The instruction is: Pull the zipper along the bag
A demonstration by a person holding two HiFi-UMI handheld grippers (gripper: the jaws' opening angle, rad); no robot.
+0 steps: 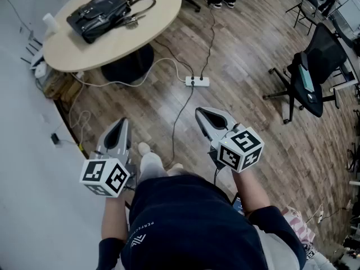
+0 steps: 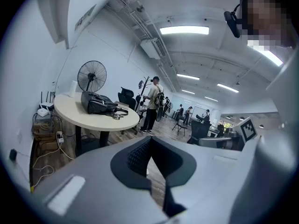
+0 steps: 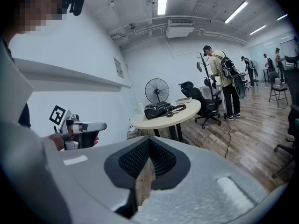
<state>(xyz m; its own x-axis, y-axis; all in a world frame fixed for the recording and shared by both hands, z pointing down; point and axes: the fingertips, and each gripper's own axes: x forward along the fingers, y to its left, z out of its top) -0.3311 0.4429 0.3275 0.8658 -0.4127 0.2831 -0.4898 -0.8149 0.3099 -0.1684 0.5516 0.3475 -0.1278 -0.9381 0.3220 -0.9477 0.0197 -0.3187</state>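
The black, leather-look handbag point(image 1: 103, 16) lies on its side on the round, cream-topped table point(image 1: 143, 38), well apart from the person and both tools. Its looped handles point(image 1: 142, 5) spill toward the table's middle. The zipper is too small to make out from here, and so is anything inside the bag.

The bag will probably handle as soft and slumping, light enough to slide on the smooth tabletop when the zip is dragged. One tool would best pinch the fabric at the zip's end to anchor it while the other takes the small pull tab, a fiddly and possibly slippery hold.

A white cylindrical container point(image 1: 50, 22) stands near the bag at the table's edge. On the wooden plank floor point(image 1: 242, 55) lies a white power strip point(image 1: 197, 81) with trailing cables.

The left gripper point(image 1: 121, 127) and the right gripper point(image 1: 202, 117) are held low in front of the person's body. Each has its jaws closed together with nothing between them.
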